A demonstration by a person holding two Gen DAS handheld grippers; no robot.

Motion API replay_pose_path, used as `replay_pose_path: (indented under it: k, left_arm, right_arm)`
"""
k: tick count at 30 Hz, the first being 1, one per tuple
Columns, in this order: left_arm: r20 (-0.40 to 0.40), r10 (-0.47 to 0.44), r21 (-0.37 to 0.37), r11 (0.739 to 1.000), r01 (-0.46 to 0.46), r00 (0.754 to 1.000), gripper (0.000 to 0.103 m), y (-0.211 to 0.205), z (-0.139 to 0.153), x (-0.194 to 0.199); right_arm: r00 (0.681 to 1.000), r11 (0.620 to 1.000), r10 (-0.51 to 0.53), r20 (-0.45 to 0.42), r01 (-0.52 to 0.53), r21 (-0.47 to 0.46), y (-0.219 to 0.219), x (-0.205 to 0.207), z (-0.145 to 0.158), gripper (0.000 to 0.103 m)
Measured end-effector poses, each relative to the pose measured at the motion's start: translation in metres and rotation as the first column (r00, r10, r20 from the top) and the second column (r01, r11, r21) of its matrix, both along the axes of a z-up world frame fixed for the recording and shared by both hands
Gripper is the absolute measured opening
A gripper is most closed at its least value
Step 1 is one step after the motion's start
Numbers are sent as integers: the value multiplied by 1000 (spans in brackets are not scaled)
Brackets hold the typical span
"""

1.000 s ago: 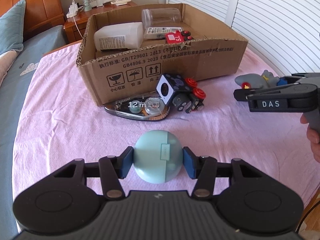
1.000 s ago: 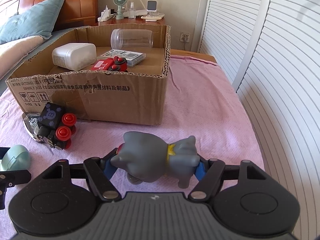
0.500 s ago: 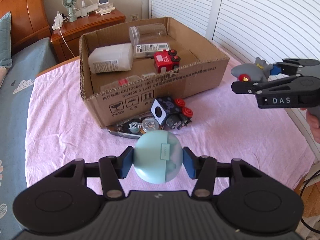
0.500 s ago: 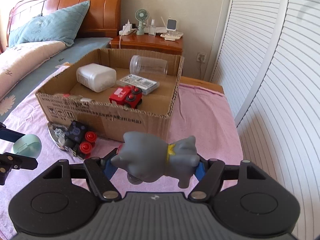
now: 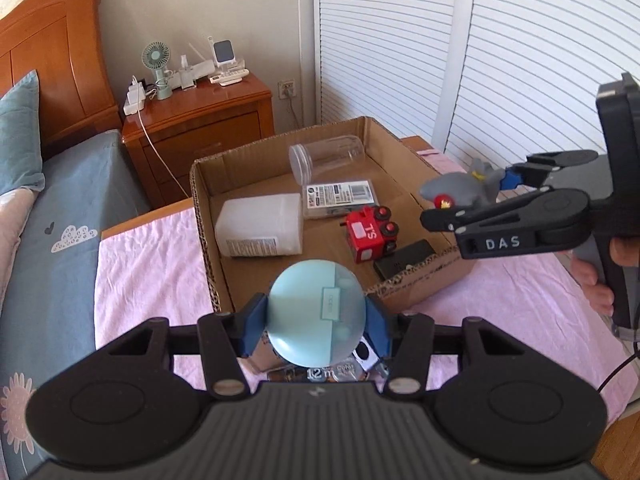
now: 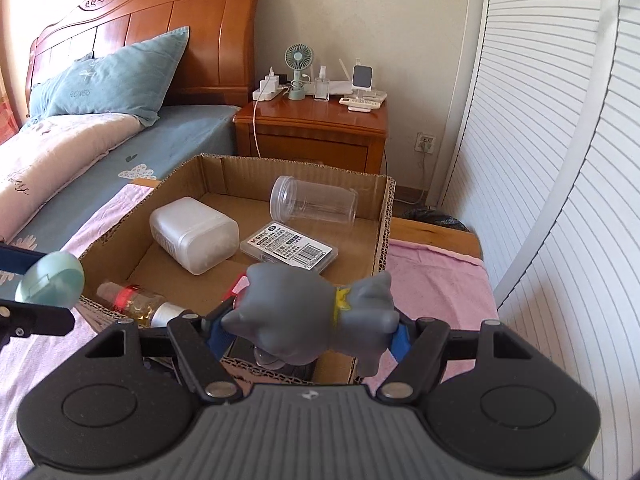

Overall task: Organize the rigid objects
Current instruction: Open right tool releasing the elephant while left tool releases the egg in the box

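My left gripper [image 5: 316,320] is shut on a pale blue round case [image 5: 317,312], held in the air above the near wall of the cardboard box [image 5: 204,216]. My right gripper [image 6: 308,330] is shut on a grey rubber toy animal [image 6: 312,320], held over the box's near right corner; it also shows in the left wrist view [image 5: 464,189]. In the box lie a white plastic container [image 5: 260,224], a clear jar [image 5: 326,158], a flat labelled case [image 5: 340,196], a red toy train [image 5: 370,234] and a black flat object [image 5: 404,264]. A small bottle [image 6: 136,300] lies in the near left corner.
The box stands on a pink cloth [image 5: 148,264] on the bed. A correction tape dispenser [image 5: 328,374] and a black-and-white toy [image 5: 366,354] lie on the cloth below my left gripper. A wooden nightstand [image 6: 316,128] with a fan stands behind; white louvred doors [image 6: 560,160] are on the right.
Both grippers have risen and moved forward, from over the pink cloth in front of the box to above its near wall. Each still holds its object.
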State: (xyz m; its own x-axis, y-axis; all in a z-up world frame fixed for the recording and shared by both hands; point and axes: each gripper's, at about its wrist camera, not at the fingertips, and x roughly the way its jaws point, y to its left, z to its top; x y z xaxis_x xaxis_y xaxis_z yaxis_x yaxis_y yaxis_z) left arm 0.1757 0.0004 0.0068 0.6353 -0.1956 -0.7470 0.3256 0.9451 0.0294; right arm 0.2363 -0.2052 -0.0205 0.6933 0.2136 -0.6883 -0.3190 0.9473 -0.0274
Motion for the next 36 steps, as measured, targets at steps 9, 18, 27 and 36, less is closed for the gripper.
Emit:
replay_pose_path:
  k: [9, 18, 27, 36]
  left_arm:
    - [-5, 20, 12, 1000, -20, 1000, 52, -5, 0, 33]
    - [3, 36, 29, 999, -36, 999, 52, -17, 8, 79]
    - [-28, 91, 74, 993, -89, 995, 52, -30, -6, 146]
    - [-9, 139, 88, 987, -138, 990, 64, -28, -23, 172]
  right_arm:
    - [999, 999, 0, 40, -1, 38, 1, 0, -7, 103]
    - [996, 995, -65, -66, 69, 69, -7, -20, 9, 103]
    - [994, 997, -65, -84, 68, 39, 1, -38, 11, 103]
    - [981, 991, -103, -166, 115, 63, -3, -37, -5, 103]
